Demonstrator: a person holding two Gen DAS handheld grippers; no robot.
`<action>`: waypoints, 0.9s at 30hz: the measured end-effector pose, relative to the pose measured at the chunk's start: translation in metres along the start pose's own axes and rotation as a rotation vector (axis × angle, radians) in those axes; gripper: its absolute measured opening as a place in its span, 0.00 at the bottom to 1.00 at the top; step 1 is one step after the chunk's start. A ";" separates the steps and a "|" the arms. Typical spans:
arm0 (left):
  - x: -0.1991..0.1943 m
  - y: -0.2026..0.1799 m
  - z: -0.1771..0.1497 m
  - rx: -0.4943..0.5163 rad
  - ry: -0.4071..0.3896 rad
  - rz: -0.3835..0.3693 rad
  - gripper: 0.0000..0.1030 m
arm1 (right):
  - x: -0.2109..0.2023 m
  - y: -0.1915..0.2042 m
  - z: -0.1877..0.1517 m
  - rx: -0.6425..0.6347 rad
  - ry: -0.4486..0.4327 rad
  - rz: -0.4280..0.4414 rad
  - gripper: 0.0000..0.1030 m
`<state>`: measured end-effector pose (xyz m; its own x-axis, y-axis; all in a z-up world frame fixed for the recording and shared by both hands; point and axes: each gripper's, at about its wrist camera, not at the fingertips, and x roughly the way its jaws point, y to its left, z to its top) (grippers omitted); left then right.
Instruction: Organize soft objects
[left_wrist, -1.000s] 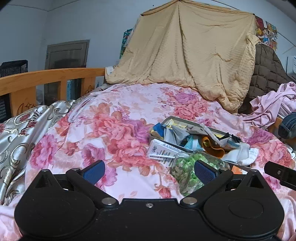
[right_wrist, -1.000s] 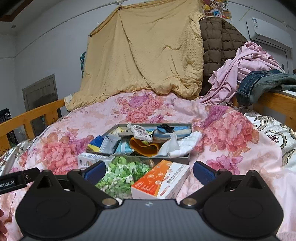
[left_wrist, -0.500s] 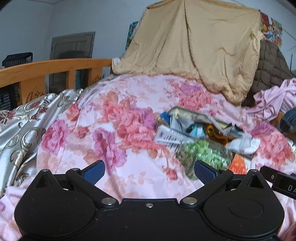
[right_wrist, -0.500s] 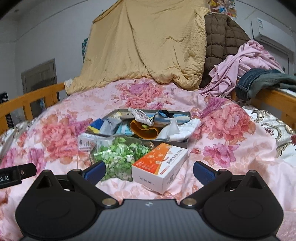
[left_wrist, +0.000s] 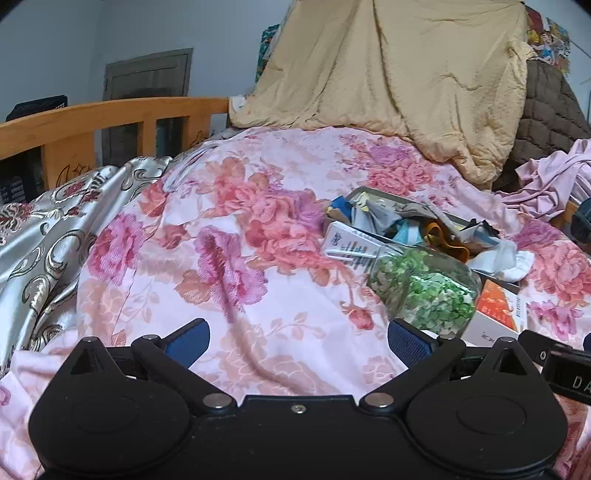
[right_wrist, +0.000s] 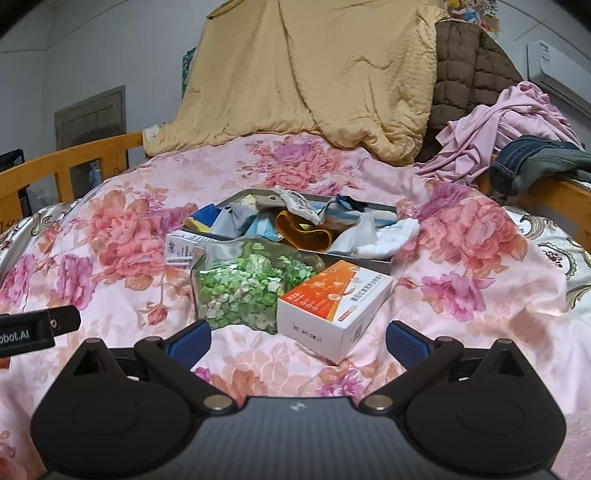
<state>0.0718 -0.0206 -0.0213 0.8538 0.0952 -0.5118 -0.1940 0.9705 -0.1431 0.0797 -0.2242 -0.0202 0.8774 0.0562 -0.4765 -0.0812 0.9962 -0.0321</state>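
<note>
A shallow grey tray (right_wrist: 373, 210) sits on the flowered bedspread, stuffed with soft items: an orange cloth (right_wrist: 301, 230), a white sock (right_wrist: 391, 236), blue and grey fabrics. The same tray (left_wrist: 448, 218) shows at the right of the left wrist view. In front of it lie a clear bag of green bits (right_wrist: 243, 288) (left_wrist: 424, 291), an orange-and-white box (right_wrist: 336, 302) (left_wrist: 498, 310) and a white box (right_wrist: 181, 247) (left_wrist: 351, 243). My right gripper (right_wrist: 297, 338) is open, just short of the bag and orange box. My left gripper (left_wrist: 297, 338) is open over bare bedspread, left of the pile.
A wooden bed rail (left_wrist: 110, 118) runs along the left. A tan blanket (right_wrist: 306, 81) hangs at the back, with a brown quilted jacket (right_wrist: 469, 77), pink clothes (right_wrist: 498, 122) and jeans (right_wrist: 535, 158) at the right. A silver patterned sheet (left_wrist: 44, 236) lies at the left.
Both grippers have pulled back from the pile and risen a little; the tray, bag and boxes now sit farther ahead. Both stay open, nothing taken hold of.
</note>
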 end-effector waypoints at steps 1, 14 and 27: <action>0.000 0.001 0.000 -0.005 0.001 0.004 0.99 | 0.000 0.000 0.000 -0.002 -0.002 0.004 1.00; 0.002 -0.001 -0.002 0.006 0.009 0.019 0.99 | 0.003 -0.005 0.000 0.032 0.003 0.003 1.00; 0.003 -0.002 -0.004 0.009 0.010 0.019 0.99 | 0.006 -0.007 0.000 0.045 0.012 -0.020 1.00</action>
<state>0.0731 -0.0229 -0.0259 0.8452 0.1111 -0.5227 -0.2053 0.9706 -0.1257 0.0854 -0.2307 -0.0232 0.8728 0.0357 -0.4867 -0.0420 0.9991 -0.0020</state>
